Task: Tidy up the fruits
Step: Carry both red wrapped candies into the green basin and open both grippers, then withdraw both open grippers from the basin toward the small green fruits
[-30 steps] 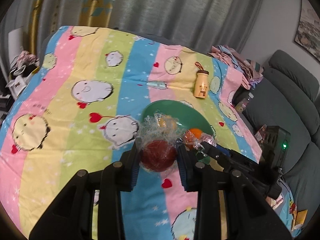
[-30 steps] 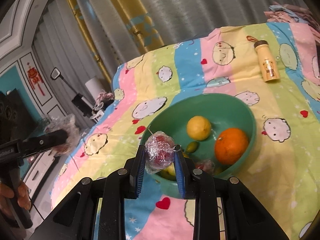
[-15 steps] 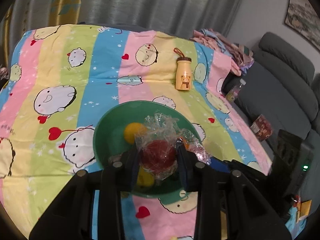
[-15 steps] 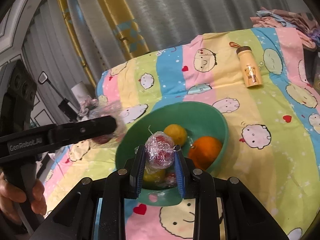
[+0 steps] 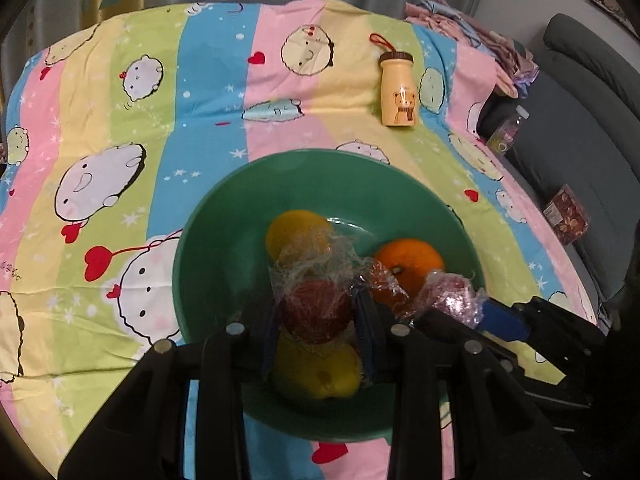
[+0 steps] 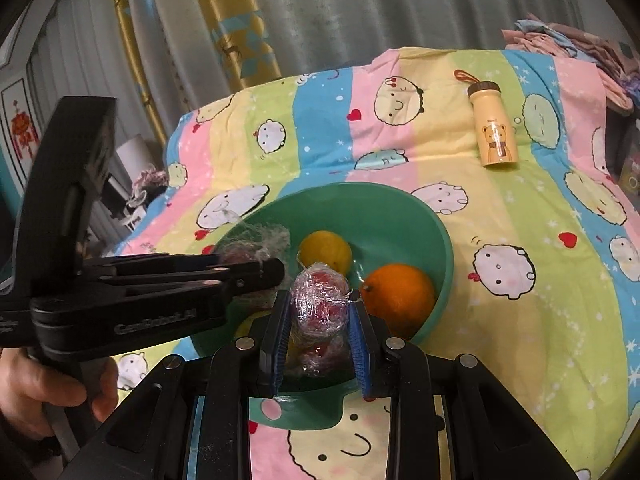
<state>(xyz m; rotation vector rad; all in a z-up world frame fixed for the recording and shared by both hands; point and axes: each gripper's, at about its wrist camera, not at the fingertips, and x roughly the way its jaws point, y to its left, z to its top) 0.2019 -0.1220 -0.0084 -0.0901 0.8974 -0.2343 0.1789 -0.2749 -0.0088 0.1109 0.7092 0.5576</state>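
At lower centre of each wrist view, a film-wrapped red fruit (image 5: pixel 316 308) sits pinched in the narrowly parted left gripper (image 5: pixel 318 320), another wrapped fruit (image 6: pixel 320 300) in the right gripper (image 6: pixel 320 332), both poised over the green bowl (image 5: pixel 224 248), presumably for dropping beside the orange (image 5: pixel 412 260).

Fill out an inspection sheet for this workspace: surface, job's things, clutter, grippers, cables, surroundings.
Surface: striped cartoon-print cloth, wrinkled.
Job's things: green bowl holding a yellow fruit, an orange and a yellow-green fruit at the near side.
Clutter: yellow bear-print bottle lying on the cloth beyond the bowl.
Grippers: left gripper shut on a plastic-wrapped dark red fruit; right gripper shut on a plastic-wrapped red fruit; both over the bowl.
Cables: nothing seen.
Surroundings: grey curtain, grey sofa, folded clothes.
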